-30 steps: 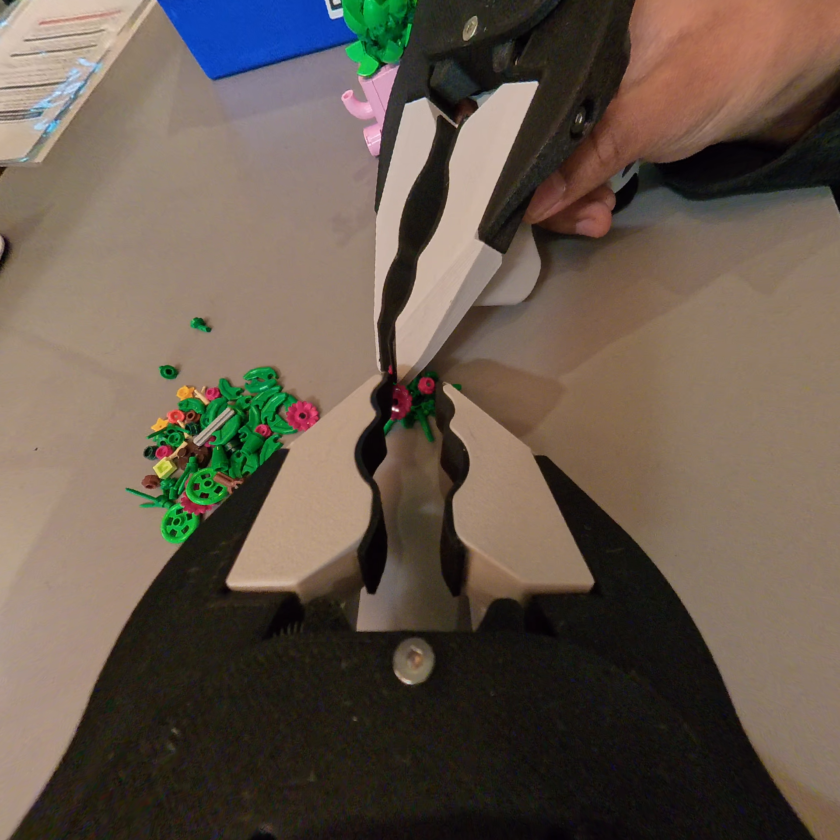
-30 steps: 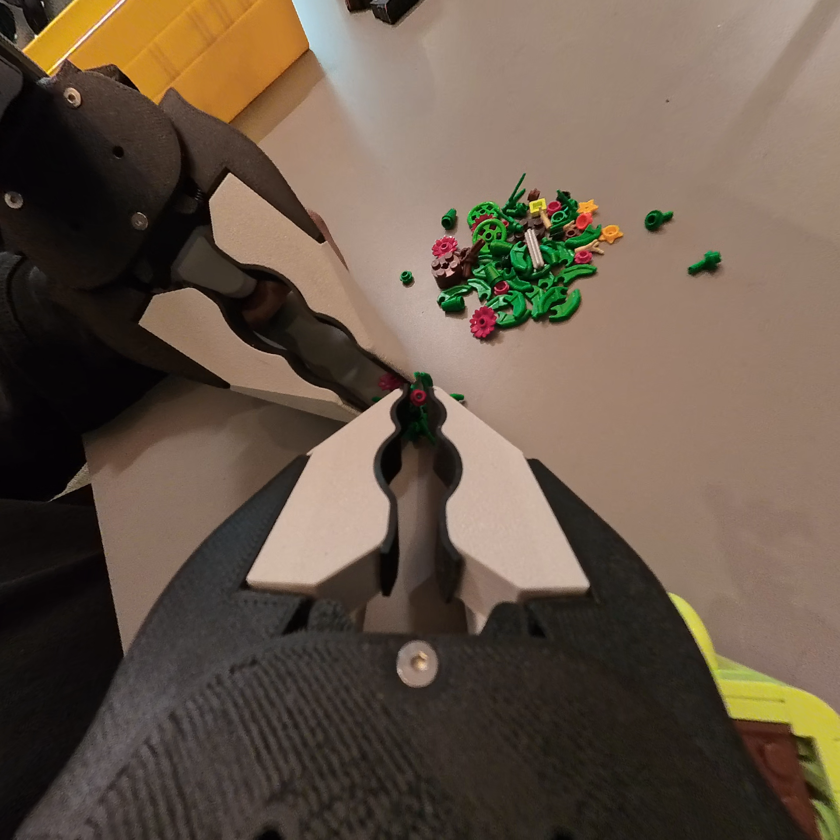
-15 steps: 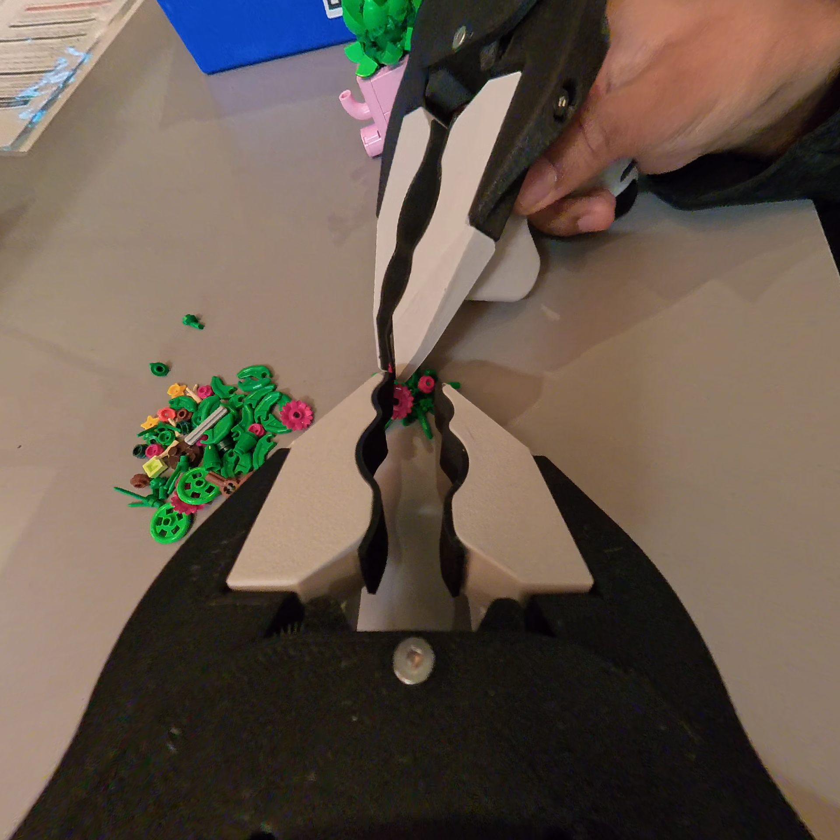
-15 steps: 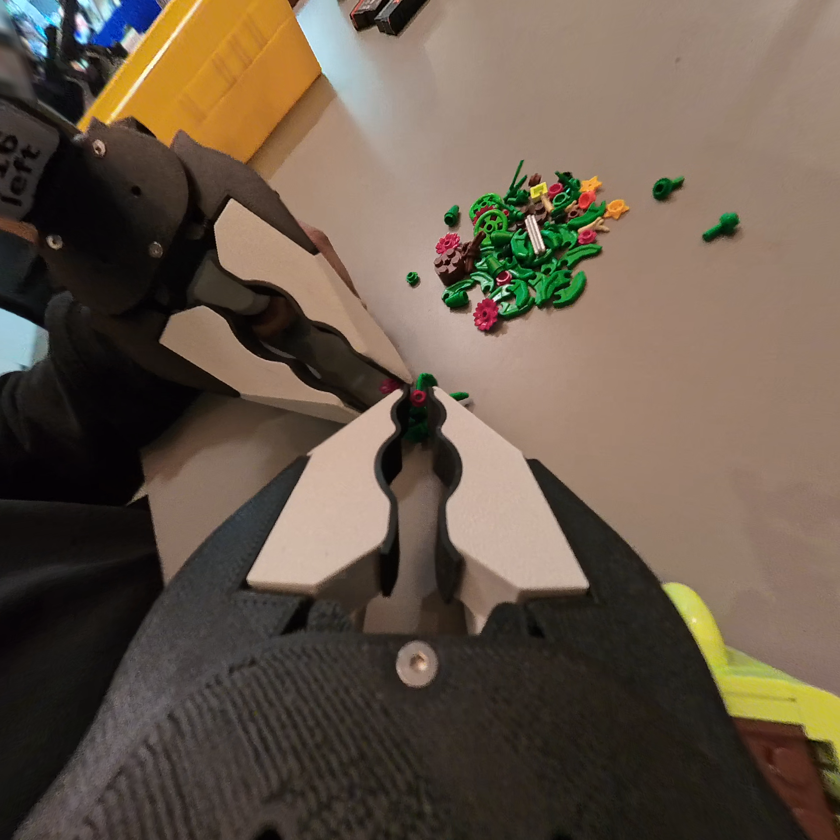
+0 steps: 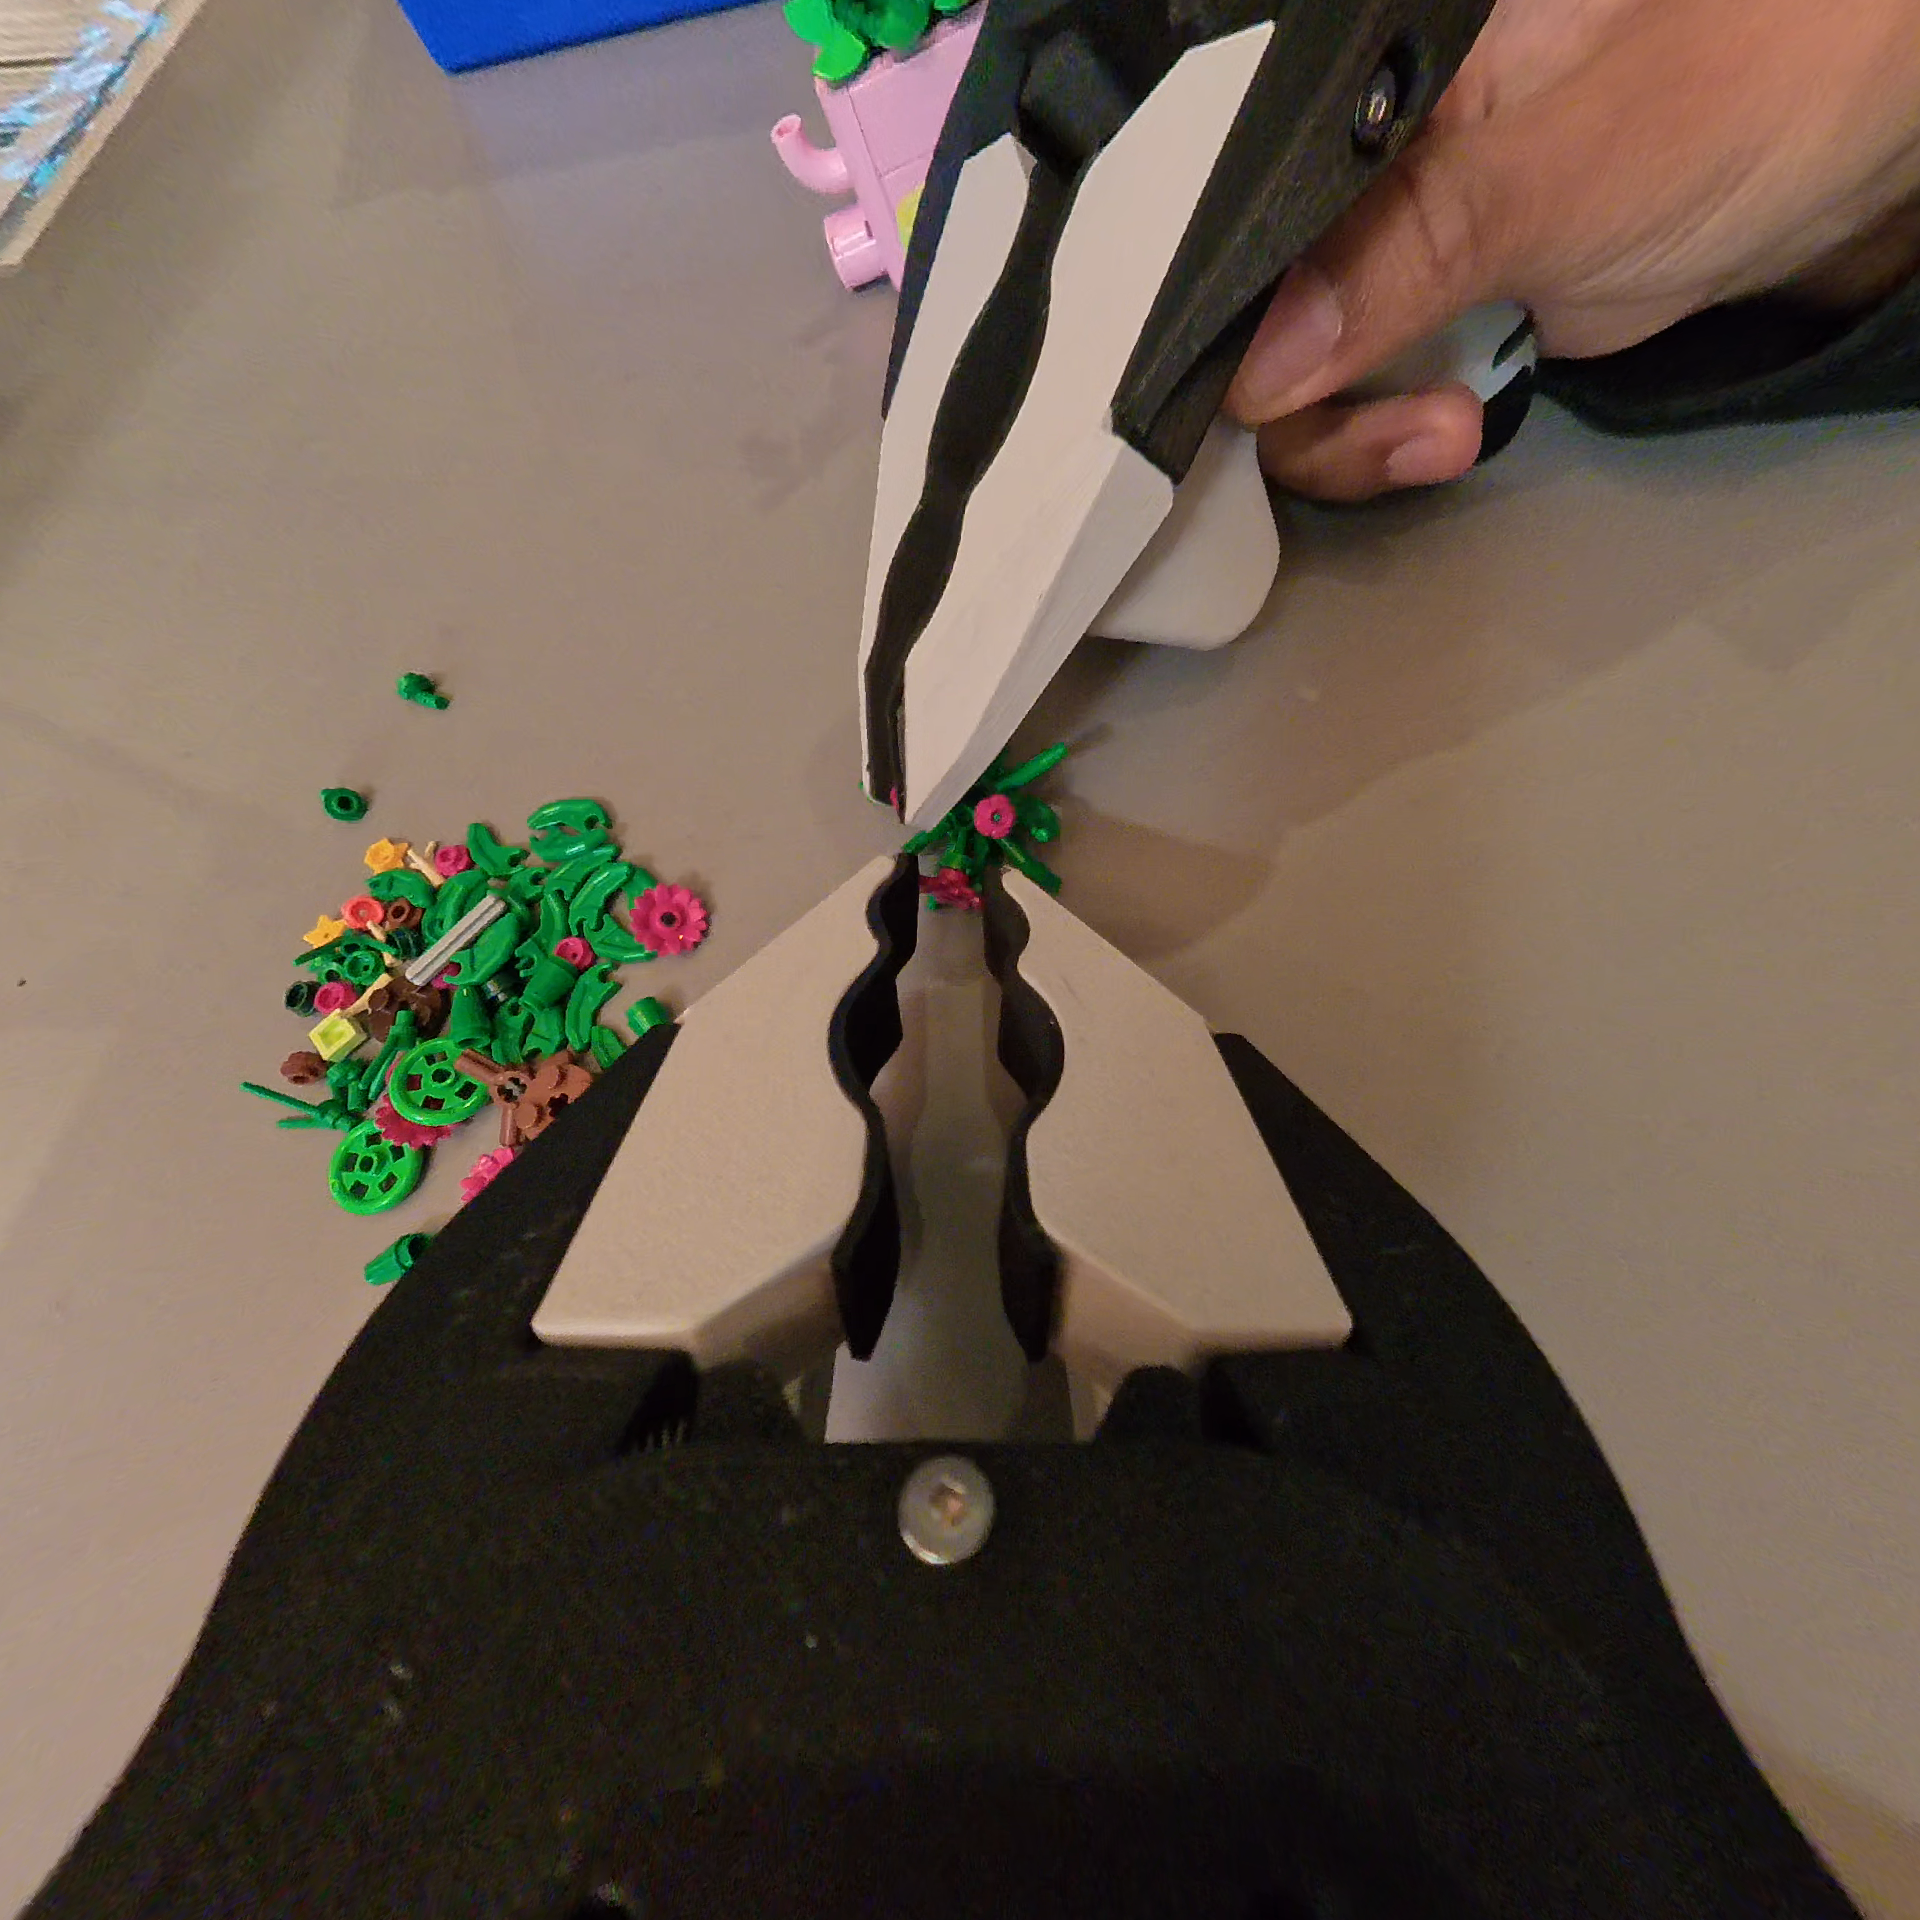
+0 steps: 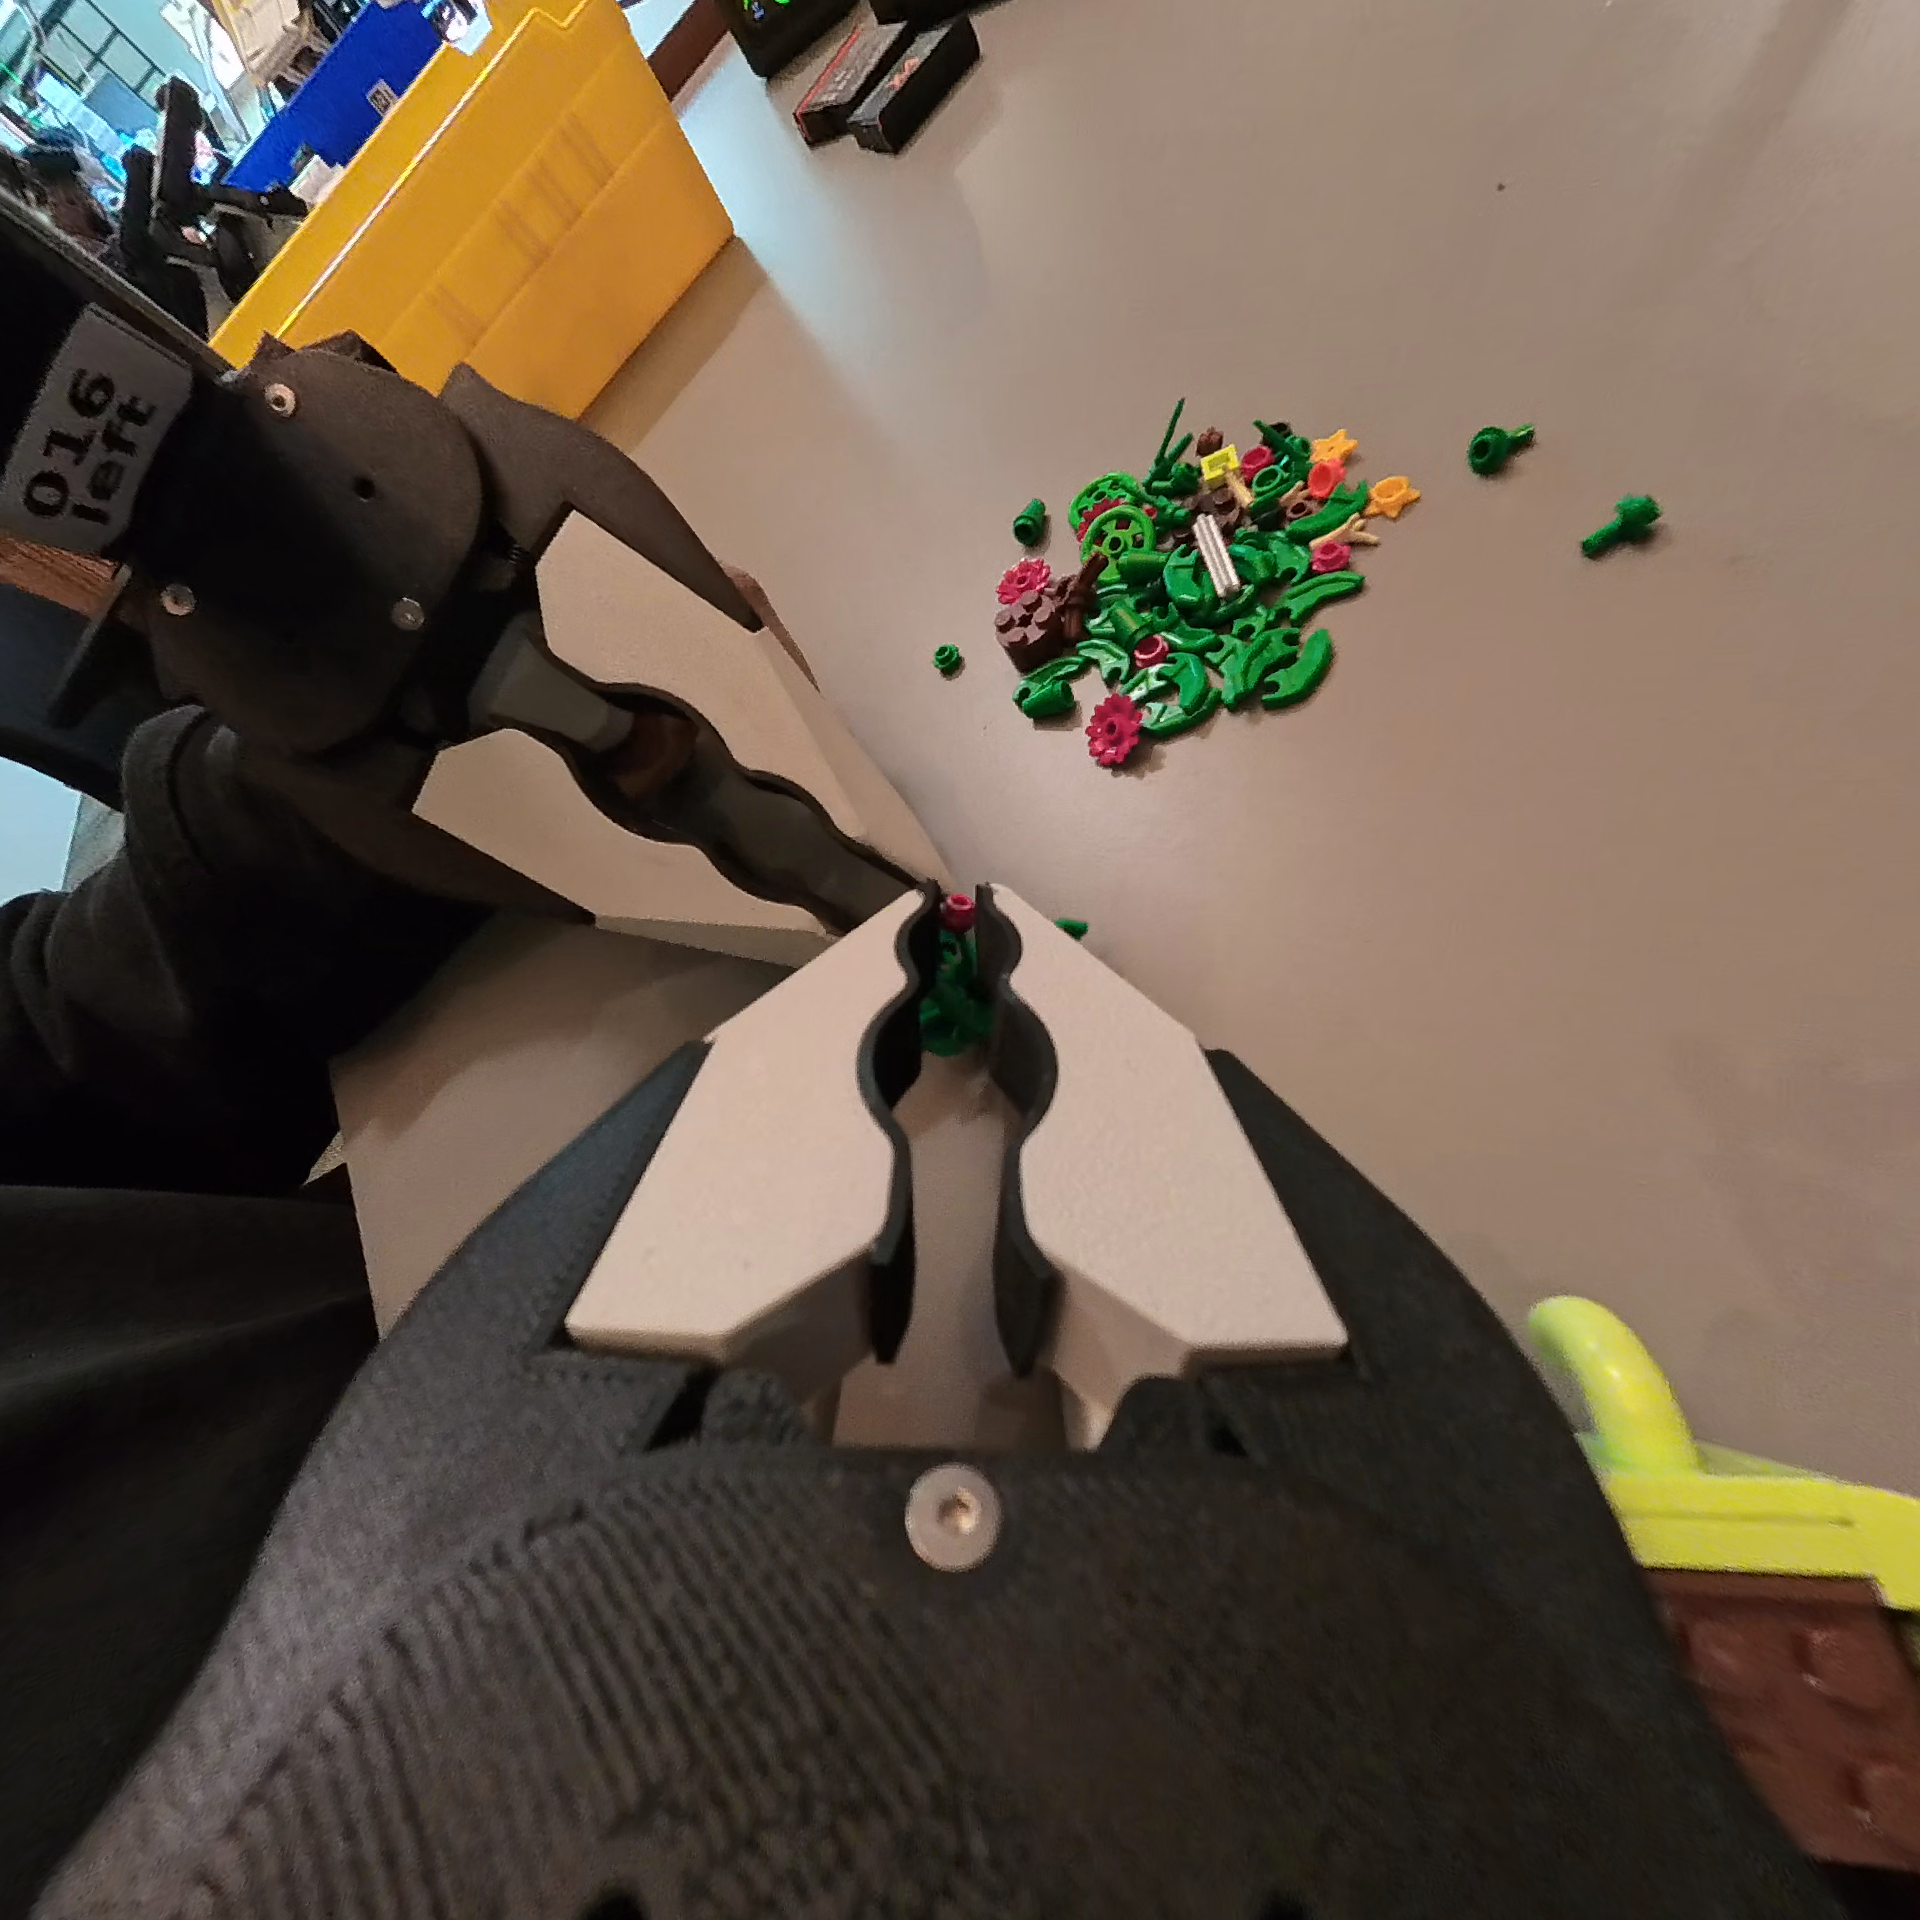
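A small green sprig (image 5: 987,831) with magenta flowers is held above the grey table (image 5: 1558,1039) between both grippers. My left gripper (image 5: 951,883) has its tips closed narrowly on a magenta flower at the sprig's near end. My right gripper (image 5: 894,805), held by a hand (image 5: 1610,208), comes down from above with its tips shut at the sprig. In the right wrist view my right gripper (image 6: 958,906) pinches the sprig (image 6: 948,997), with a magenta flower at the tips. The left gripper (image 6: 920,896) meets it there from the left.
A pile of loose green, magenta, brown and yellow pieces (image 5: 478,987) lies left of the grippers; it also shows in the right wrist view (image 6: 1195,582). A pink pot with a green plant (image 5: 873,156) and a blue box (image 5: 551,26) stand behind. A yellow bin (image 6: 499,239) and a lime-and-brown model (image 6: 1766,1558) are nearby.
My left gripper's tips have narrowed around the magenta flower. The right gripper has tilted, and the sprig now sticks out more to its right. Both stay tip to tip.
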Available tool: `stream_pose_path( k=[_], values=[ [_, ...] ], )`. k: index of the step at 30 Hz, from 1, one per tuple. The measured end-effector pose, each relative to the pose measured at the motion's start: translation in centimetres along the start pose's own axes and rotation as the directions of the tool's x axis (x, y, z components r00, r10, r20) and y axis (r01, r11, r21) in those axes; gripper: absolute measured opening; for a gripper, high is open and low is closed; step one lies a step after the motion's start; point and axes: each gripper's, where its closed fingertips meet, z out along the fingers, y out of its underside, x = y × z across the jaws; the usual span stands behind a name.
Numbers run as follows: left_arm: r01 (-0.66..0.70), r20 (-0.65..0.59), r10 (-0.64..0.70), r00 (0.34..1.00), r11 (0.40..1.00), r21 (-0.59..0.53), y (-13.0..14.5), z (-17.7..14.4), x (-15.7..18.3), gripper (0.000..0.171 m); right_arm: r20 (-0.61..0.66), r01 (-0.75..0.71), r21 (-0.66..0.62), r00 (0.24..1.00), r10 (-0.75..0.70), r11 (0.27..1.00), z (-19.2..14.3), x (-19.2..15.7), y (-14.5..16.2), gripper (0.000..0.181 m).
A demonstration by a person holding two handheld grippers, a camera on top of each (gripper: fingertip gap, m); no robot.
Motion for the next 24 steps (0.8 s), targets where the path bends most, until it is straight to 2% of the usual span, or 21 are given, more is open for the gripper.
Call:
stream_pose_path(
  k=[4,9,13,21,24],
  values=[
    [0.02,-0.022,-0.019,1.0,0.999,0.049,-0.6,-0.5,0.0,0.01,0.039,-0.017,0.017,0.999,0.017,1.0,-0.2,-0.3,-0.2,0.004],
    [0.068,-0.056,-0.062,0.996,0.991,0.118,-1.4,-1.2,-0.1,0.017,0.161,-0.092,0.074,0.984,0.079,0.993,-0.9,-1.0,-1.1,0.004],
    [0.087,-0.104,-0.072,0.992,0.985,0.149,-1.8,-1.5,0.4,0.014,0.186,-0.088,0.08,0.98,0.071,0.993,-0.9,-1.5,-1.3,0.004],
    [0.109,-0.149,-0.087,0.985,0.983,0.147,-1.8,-1.7,0.9,0.011,0.188,-0.068,0.075,0.981,0.053,0.995,-0.8,-1.8,-1.2,0.005],
    [0.1,-0.155,-0.086,0.984,0.991,0.085,-0.9,-1.3,1.2,0.011,0.165,-0.036,0.085,0.986,0.022,0.996,-0.7,-1.8,-1.3,0.018]
  ],
)
